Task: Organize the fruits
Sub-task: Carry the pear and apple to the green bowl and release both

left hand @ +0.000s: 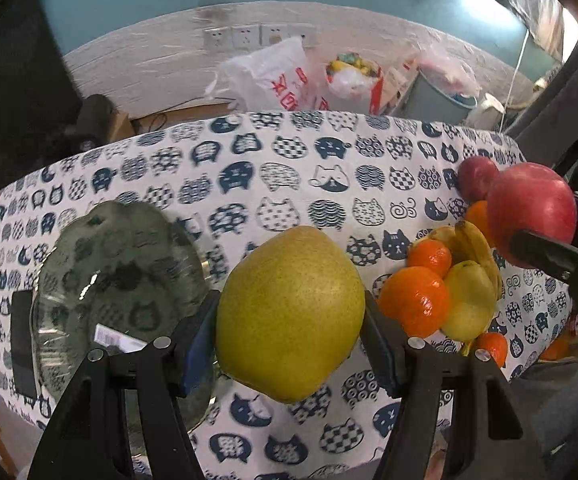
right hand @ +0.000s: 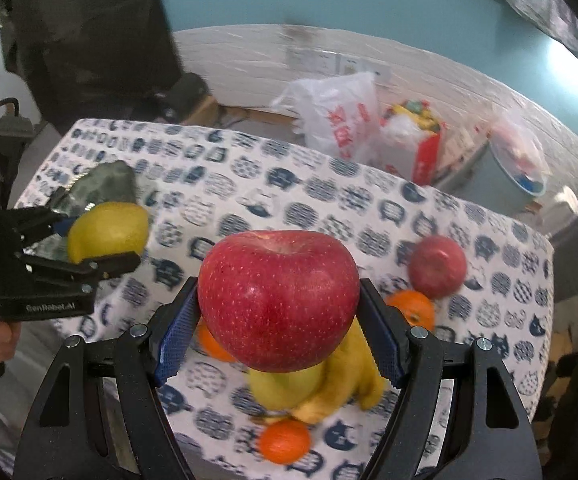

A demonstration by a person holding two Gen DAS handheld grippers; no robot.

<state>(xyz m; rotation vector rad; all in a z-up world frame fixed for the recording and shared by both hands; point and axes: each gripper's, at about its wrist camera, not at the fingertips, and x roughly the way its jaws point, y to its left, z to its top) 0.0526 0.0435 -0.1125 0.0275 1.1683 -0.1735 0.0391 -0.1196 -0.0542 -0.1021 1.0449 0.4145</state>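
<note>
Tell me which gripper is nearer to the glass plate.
Left. The left gripper, shut on the pear, is right beside the glass plate. The right gripper holds the big apple over the fruit pile, across the table.

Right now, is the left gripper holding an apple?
No, the left gripper is clamped on a yellow-green pear; the right gripper has the red apple.
</note>
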